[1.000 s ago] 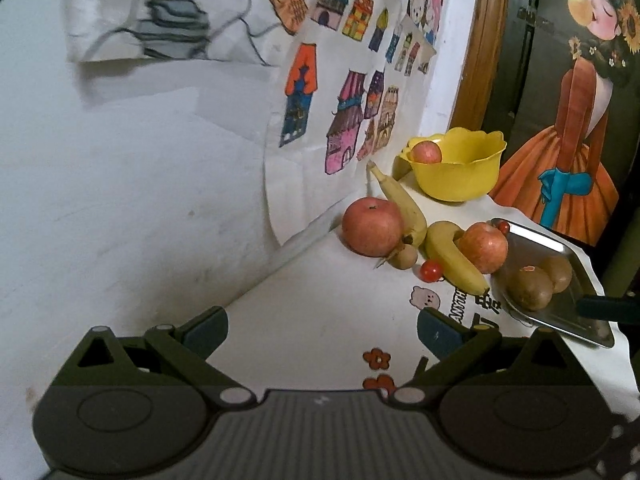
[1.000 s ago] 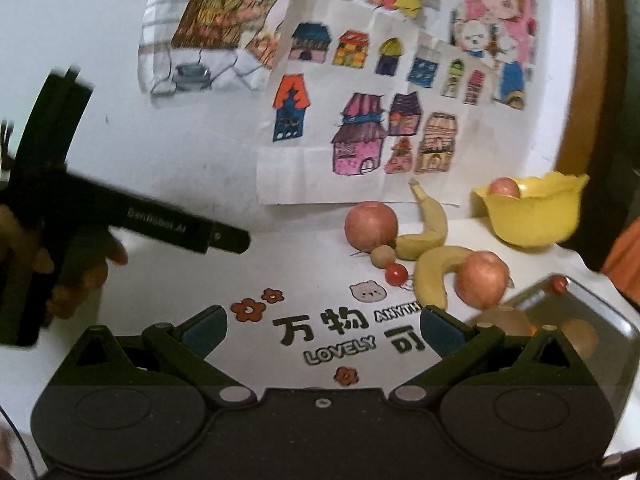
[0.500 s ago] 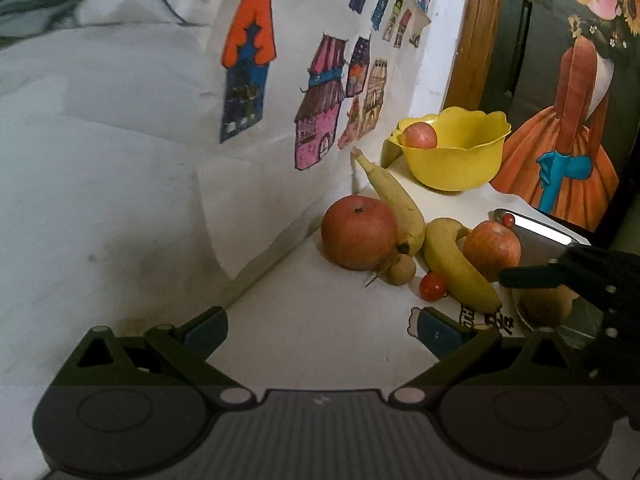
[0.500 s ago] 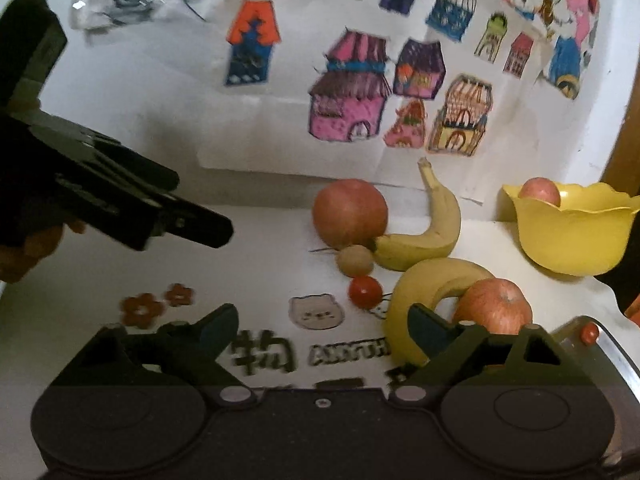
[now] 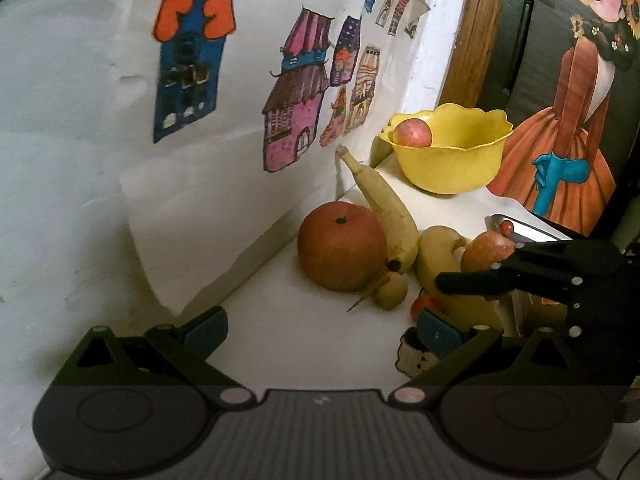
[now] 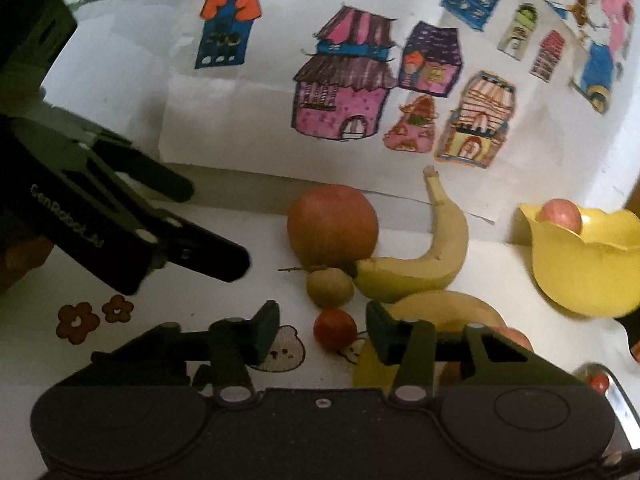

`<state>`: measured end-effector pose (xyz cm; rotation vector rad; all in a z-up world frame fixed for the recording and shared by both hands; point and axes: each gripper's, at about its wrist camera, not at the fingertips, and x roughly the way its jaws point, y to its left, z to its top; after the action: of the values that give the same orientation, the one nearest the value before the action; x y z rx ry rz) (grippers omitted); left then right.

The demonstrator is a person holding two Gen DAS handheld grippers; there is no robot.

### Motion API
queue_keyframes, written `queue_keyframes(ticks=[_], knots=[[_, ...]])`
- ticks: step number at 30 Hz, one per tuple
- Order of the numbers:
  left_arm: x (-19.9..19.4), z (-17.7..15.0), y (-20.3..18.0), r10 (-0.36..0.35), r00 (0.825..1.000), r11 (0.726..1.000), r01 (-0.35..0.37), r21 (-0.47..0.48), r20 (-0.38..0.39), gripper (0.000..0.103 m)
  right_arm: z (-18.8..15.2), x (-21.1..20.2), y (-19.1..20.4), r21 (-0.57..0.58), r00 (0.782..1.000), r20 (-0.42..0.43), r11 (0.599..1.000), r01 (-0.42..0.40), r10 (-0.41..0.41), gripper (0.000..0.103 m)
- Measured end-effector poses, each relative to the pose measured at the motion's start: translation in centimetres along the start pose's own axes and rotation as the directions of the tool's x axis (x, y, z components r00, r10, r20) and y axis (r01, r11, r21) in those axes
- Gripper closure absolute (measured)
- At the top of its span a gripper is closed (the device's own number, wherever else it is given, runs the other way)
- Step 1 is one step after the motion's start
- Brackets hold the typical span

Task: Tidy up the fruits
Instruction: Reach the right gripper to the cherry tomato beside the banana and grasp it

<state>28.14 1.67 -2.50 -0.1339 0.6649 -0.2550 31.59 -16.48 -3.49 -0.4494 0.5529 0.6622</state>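
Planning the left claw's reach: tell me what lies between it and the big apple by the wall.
In the left wrist view, only bare white tablecloth lies between the open left claw and the big apple. The small brown fruit sits off to the right.

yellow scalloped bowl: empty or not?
Not empty. The yellow scalloped plastic bowl holds one reddish apple against its left rim; nothing else visible inside.
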Motion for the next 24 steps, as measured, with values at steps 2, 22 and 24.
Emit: queue_keyframes(ticks=[2,22,24], knots=[[0.3,0.1,0.0,-0.002,1.000,1.000,0.002,-0.005,0.000,0.000,0.2,0.4,0.1,-0.017,1.000,-0.010,1.000,0.003,-0.003,0.056],[1.6,0.6,-1.1,-0.032,0.999,0.999,0.033,0.019,-0.007,0.003,-0.1,0.1,0.6,-0.013,0.997,-0.066,0.999,0.031,-0.032,0.077],[1.9,0.6,-1.3,-0.032,0.999,0.999,0.033,0.026,-0.015,0.004,-0.4,-1.0,0.8,-0.009,0.998,-0.055,1.000,0.027,-0.028,0.077]])
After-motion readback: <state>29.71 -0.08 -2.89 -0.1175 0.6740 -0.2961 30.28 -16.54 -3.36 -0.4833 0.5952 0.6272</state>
